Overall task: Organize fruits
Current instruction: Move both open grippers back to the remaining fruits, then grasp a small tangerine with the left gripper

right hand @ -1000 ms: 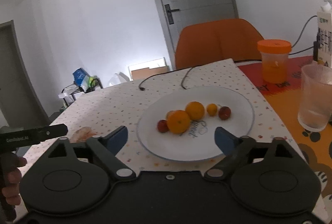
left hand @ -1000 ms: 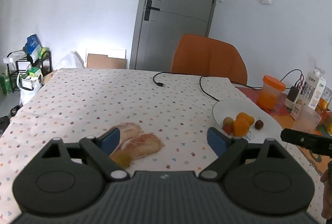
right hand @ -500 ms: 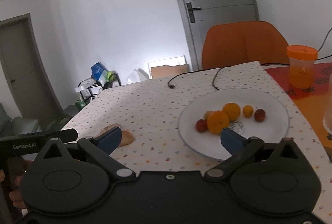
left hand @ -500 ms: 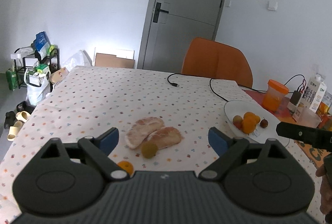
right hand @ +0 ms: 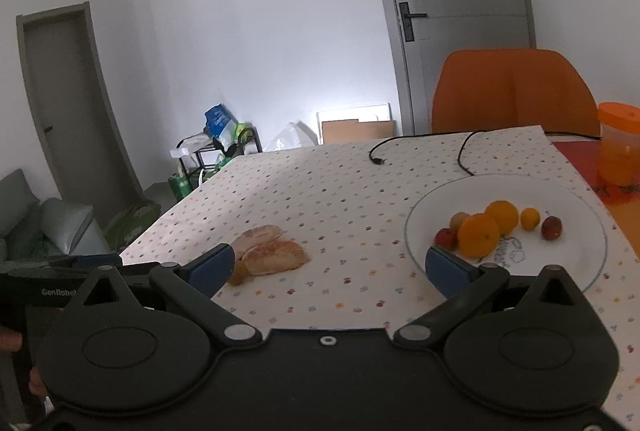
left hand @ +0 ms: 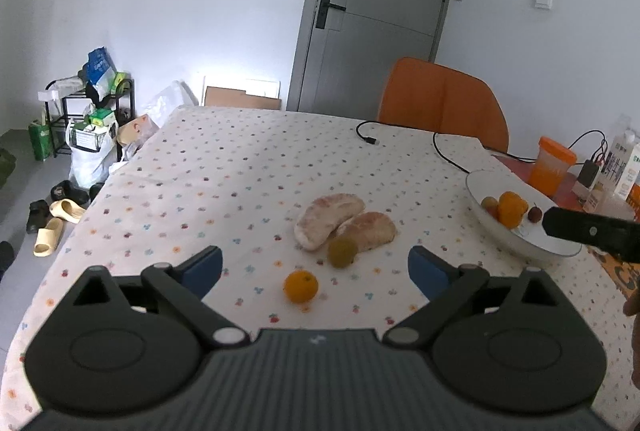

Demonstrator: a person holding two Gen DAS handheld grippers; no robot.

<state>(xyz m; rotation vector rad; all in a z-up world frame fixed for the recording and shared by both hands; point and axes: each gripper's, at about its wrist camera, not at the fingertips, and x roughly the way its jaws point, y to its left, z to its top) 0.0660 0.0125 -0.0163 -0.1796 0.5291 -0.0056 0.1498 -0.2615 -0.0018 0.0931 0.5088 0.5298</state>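
Note:
On the dotted tablecloth lie two peeled pomelo segments [left hand: 330, 221], side by side. A greenish-yellow round fruit [left hand: 342, 251] touches their near edge, and a small orange [left hand: 301, 286] sits closer to me. My left gripper [left hand: 314, 265] hovers over the near table, its jaws opening, with nothing between them. The white plate [right hand: 416, 227] at the right holds two oranges [right hand: 478, 235], a small yellow fruit [right hand: 530, 218] and small reddish fruits [right hand: 551, 227]. My right gripper [right hand: 328, 265] stands open and empty, short of the plate and the segments [right hand: 276, 255].
A black cable [left hand: 440, 151] runs across the far table. An orange chair [left hand: 440, 103] stands behind it. An orange-lidded jar [right hand: 618, 147], a milk carton [left hand: 622, 167] and a charger sit at the far right. The table's left edge drops to a floor with slippers [left hand: 50, 231].
Both grippers have drawn back from the fruit. The greenish fruit and the small orange have come into the left wrist view. The jaws of both stand a little wider.

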